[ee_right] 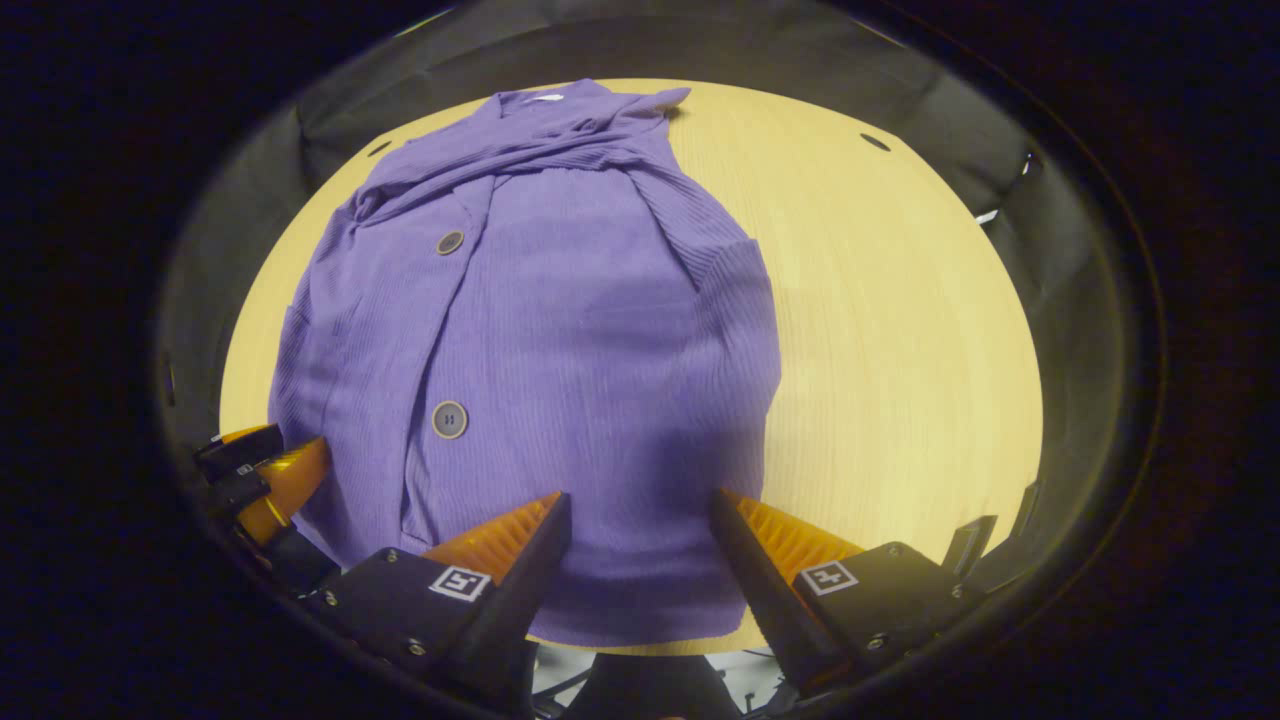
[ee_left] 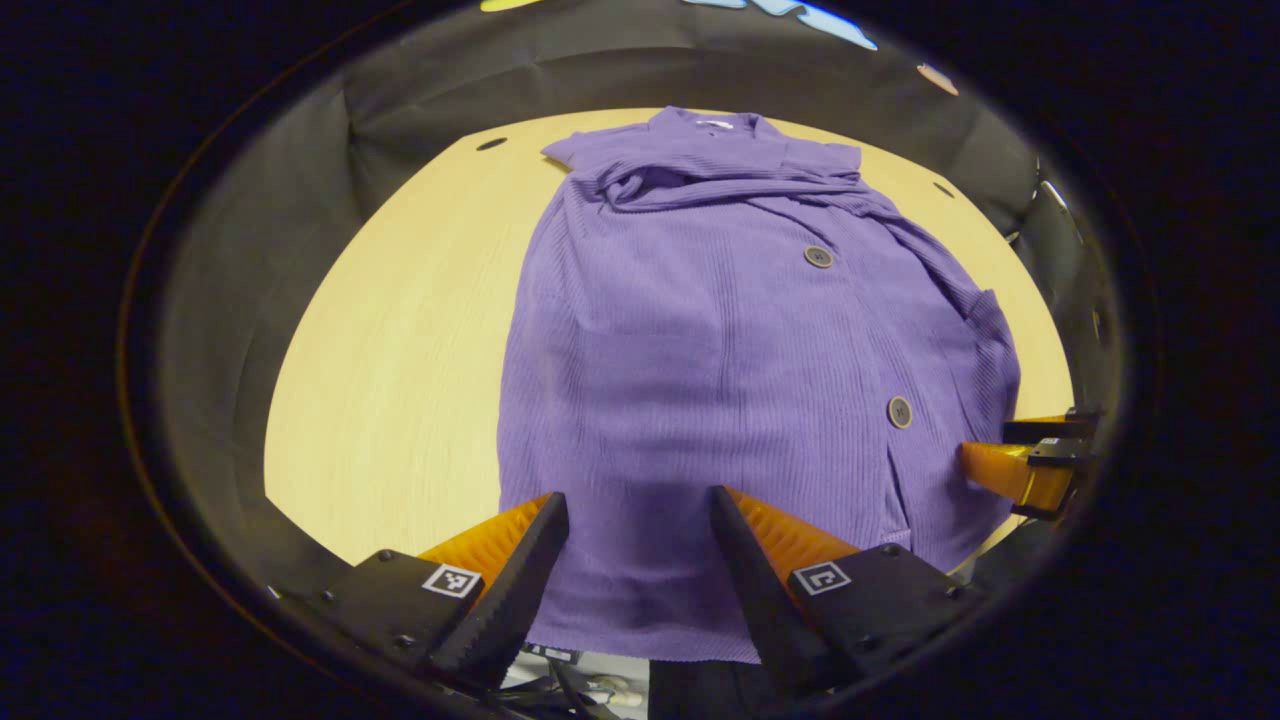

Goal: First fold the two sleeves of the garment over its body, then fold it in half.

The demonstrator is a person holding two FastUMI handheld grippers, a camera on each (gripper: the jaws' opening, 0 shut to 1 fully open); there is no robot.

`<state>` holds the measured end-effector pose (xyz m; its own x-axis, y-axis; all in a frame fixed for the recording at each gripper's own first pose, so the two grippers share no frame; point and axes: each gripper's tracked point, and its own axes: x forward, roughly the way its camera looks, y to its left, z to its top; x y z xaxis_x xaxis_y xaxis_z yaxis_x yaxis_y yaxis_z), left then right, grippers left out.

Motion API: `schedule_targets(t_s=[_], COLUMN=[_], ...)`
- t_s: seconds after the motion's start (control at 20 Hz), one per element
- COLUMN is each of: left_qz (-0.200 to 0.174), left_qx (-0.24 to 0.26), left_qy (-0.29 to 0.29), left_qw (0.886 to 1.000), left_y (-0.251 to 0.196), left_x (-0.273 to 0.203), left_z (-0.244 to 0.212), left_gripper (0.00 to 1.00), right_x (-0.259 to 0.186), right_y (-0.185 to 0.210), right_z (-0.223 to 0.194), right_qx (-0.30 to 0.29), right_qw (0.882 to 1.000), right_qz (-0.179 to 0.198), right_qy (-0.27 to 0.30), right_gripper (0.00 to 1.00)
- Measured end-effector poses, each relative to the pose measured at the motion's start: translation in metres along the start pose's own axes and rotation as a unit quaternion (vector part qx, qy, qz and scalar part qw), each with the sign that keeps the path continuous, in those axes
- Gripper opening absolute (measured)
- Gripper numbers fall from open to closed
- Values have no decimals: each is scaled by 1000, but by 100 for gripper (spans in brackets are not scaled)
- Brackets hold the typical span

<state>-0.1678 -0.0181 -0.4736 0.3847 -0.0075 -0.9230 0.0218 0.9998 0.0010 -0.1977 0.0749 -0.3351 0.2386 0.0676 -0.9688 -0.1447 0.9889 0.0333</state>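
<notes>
Purple ribbed garment [ee_left: 720, 380] lies flat on your wooden table [ee_left: 400, 350], collar at 12 o'clock, both sleeves folded across its buttoned body. Your left gripper [ee_left: 640, 560] and right gripper [ee_right: 640, 560] hover released over the hem at 6 o'clock.

Garment [ee_right: 560, 340]: purple, ribbed, two buttons [ee_right: 449, 419], lying flat on a tan table [ee_right: 900, 330], collar at the far edge, sleeves drawn across the upper body. Right gripper [ee_right: 640, 560]: fingers spread apart over the near hem. Left gripper [ee_right: 265, 475]: at the garment's left edge, jaw state unclear.
</notes>
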Motion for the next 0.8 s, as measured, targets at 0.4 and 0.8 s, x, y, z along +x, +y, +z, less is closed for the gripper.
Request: schedule_targets(t_s=[0.4, 0.8], left_qz=[-5, 8], left_qx=[16, 34], left_qy=[43, 22], left_qw=[999, 999], left_y=[1, 1], left_x=[7, 8], left_z=[12, 22], left_gripper=[59, 6], right_x=[1, 5], right_y=[-4, -1], right_z=[8, 20], right_qx=[-20, 35], right_qw=[999, 999], right_qz=[9, 24], right_qy=[31, 12], right_gripper=[74, 2])
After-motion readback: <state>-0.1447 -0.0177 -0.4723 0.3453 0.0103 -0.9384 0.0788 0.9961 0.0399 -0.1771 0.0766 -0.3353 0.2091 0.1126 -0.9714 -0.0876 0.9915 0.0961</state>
